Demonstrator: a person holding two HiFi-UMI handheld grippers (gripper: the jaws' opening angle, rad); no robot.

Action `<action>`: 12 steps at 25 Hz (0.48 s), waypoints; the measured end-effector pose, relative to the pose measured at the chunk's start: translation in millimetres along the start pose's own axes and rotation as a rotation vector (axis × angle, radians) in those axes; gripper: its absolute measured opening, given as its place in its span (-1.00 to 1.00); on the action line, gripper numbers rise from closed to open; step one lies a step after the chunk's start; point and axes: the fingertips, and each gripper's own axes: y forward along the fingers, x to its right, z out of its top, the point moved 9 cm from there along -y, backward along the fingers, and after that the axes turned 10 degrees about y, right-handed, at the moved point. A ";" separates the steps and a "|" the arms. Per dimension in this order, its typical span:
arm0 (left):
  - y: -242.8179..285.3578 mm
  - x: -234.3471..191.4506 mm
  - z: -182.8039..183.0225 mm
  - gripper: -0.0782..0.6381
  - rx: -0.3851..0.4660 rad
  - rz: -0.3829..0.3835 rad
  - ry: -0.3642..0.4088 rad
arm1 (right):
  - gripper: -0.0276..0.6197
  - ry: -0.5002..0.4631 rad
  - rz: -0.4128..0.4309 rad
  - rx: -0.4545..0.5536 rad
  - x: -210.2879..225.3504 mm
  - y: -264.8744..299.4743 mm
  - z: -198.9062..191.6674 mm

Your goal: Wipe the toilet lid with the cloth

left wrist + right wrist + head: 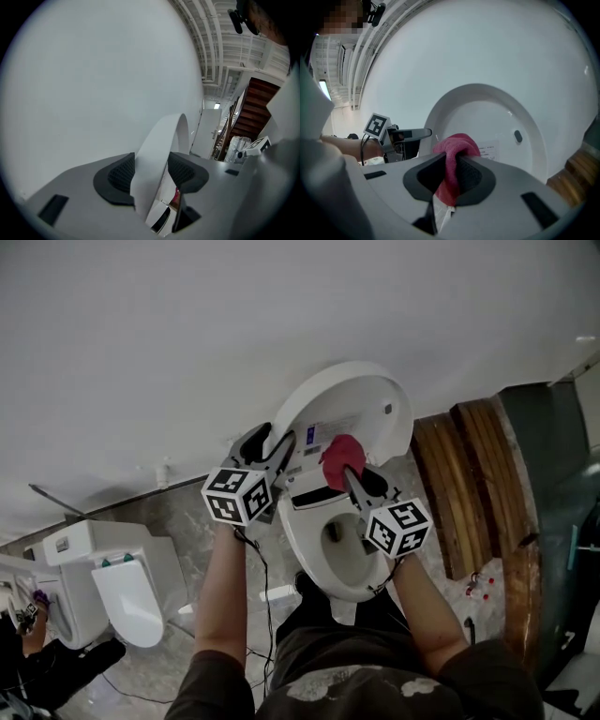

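Note:
The white toilet lid (361, 395) stands raised against the wall. My left gripper (272, 442) is at the lid's left edge. In the left gripper view the lid's rim (159, 145) runs between the jaws of that gripper (151, 171), which stand wide and open. My right gripper (352, 470) is shut on a pink-red cloth (342, 456) and holds it at the lid's inner face, near a printed label. In the right gripper view the cloth (454, 145) bulges out between the pads in front of the lid (487, 112).
Below the lid is the open toilet bowl (342, 549), straight in front of the person's legs. A second toilet (122, 587) stands at the lower left. Wooden steps (469, 484) rise at the right, and a plain white wall fills the top.

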 end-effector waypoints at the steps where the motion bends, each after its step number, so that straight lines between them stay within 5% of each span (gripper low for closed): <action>1: -2.3 3.4 0.2 -0.11 -0.002 -0.003 0.008 | -0.76 0.009 -0.007 -0.003 0.4 -4.7 -5.0; 12: -36.6 58.5 -9.1 -0.11 0.002 0.067 0.072 | -0.76 0.018 0.041 -0.010 11.0 -38.8 -30.0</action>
